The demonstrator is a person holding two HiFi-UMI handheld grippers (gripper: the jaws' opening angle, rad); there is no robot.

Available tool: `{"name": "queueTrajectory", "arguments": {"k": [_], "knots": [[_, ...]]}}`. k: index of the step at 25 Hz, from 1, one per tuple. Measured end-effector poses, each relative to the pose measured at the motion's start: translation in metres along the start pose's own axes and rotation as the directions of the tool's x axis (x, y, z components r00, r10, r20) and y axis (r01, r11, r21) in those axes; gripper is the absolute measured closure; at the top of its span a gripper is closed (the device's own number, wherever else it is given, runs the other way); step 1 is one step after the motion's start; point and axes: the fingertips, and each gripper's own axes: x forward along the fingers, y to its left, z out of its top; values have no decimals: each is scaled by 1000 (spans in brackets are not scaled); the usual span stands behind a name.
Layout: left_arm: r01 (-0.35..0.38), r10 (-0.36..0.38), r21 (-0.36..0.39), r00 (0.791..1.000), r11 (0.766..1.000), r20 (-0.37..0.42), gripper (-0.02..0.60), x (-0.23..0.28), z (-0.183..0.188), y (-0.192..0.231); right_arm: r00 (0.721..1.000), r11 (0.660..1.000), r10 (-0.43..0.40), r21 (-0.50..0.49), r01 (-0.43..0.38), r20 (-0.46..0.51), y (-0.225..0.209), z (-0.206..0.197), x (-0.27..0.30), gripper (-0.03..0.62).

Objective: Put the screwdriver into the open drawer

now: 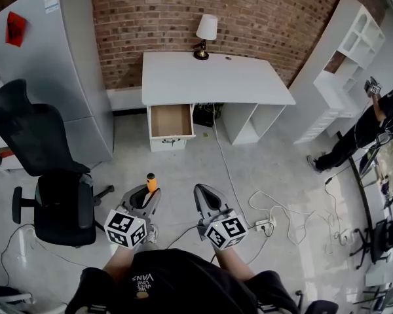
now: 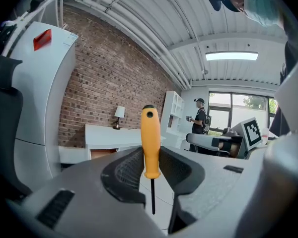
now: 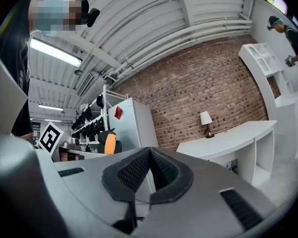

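Left gripper (image 1: 146, 196): ribbed black jaws pinching the screwdriver (image 2: 150, 142) by its smooth orange handle, whose rounded end juts past the tips; thin dark shaft.
Right gripper (image 1: 205, 200): grey jaws pressed together, nothing between.
Drawer (image 1: 171, 121): far ahead, open under the white desk (image 1: 209, 78), boxy, wood-brown inside, well apart from the screwdriver.

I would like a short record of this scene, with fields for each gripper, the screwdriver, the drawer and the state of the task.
left gripper: shut on the orange handle of the screwdriver
screwdriver pose: handle end rises above the jaws, thin shaft points down below them
right gripper: shut, nothing between its jaws
drawer: pulled open under the left side of the white desk, no contents visible
desk top: a lamp at the back edge
task state: screwdriver not yet in the drawer; bare floor lies between the grippers and the desk
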Motion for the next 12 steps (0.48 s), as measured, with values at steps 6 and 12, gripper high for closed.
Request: {"name": "queueTrajectory", "arguments": {"k": [6, 12], "knots": [[29, -29, -9, 1000, 1000, -6, 482, 15, 5, 43, 999, 999, -51, 13, 51, -12, -8, -7, 42, 600], [80, -80, -1, 996, 997, -31, 482, 34, 14, 95, 995, 995, -100, 16, 100, -19, -11, -13, 93, 599]]}}
